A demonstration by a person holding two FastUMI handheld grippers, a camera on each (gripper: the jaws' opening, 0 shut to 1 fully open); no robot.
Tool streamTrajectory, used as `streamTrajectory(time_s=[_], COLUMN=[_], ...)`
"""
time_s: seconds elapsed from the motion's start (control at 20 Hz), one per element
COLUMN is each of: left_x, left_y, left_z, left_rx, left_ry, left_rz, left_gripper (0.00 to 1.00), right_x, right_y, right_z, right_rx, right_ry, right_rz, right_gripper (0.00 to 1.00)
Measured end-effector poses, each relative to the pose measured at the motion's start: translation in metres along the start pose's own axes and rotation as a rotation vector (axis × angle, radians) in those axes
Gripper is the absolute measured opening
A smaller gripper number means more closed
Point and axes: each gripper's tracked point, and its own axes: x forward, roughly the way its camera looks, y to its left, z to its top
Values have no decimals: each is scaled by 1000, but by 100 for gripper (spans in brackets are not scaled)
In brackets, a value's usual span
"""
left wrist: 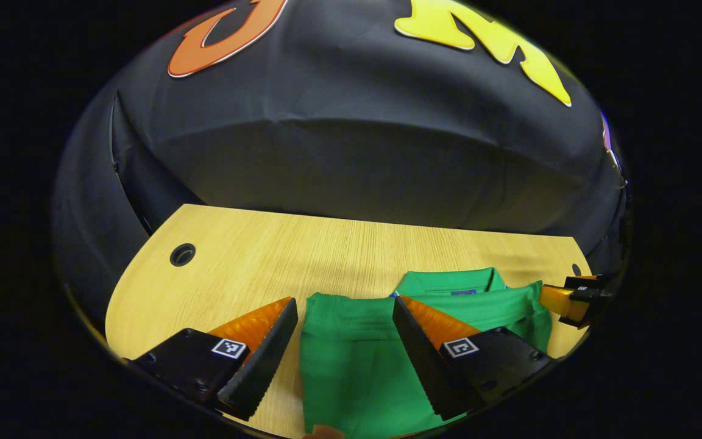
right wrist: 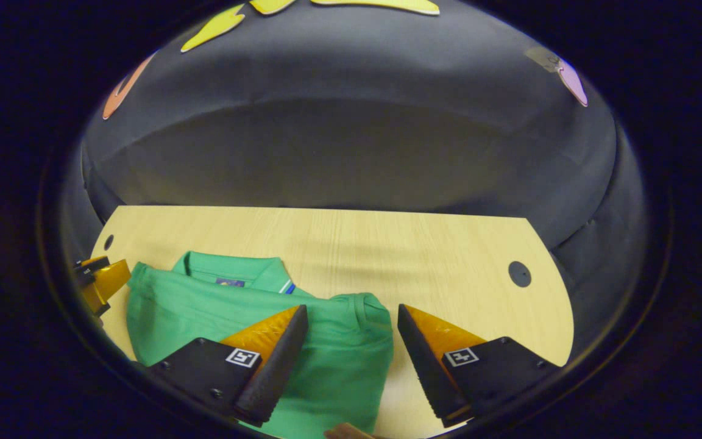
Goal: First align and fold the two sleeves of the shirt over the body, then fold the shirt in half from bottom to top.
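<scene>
A green polo shirt (left wrist: 351, 353) lies folded on the wooden table (left wrist: 278, 256), its collar (left wrist: 448, 282) toward the far wall. In the left gripper view my left gripper (left wrist: 345, 311) hangs open above the shirt's left edge, with the fold's corner between its fingers. The right gripper (left wrist: 576, 299) shows at the shirt's far right side. In the right gripper view the shirt (right wrist: 217, 299) spreads left of centre, and my right gripper (right wrist: 353, 317) stands open over its right edge. The left gripper (right wrist: 98, 280) appears at the left.
The table (right wrist: 387, 244) runs back to the black cloth wall. Round cable holes sit in the top at the far left (left wrist: 182, 254) and far right (right wrist: 519, 274). Bare wood lies beyond the collar and beside the shirt.
</scene>
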Motion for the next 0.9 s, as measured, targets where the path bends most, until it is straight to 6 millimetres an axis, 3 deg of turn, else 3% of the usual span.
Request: streamTrajectory(time_s=[0.15, 0.35, 0.6, 0.75, 0.9], left_x=[-42, -110, -209, -266, -313], left_y=[-4, -11, -7, -5, -3], left_z=[21, 47, 62, 72, 65], left_rx=[-3, 1, 33, 27, 11], left_ry=[-34, -85, -131, -197, -216], left_rz=[-19, -53, -59, -54, -68], left_gripper=[100, 100, 100, 100, 100], right_x=[-46, -133, -257, -309, -358], right_y=[-1, -5, -11, -27, -24], right_z=[16, 36, 44, 46, 42], right_rx=[29, 23, -13, -67, -76], right_ry=[-36, -111, -248, -326, -386], right_rz=[2, 9, 11, -33, -17], right_gripper=[97, 94, 94, 93, 95])
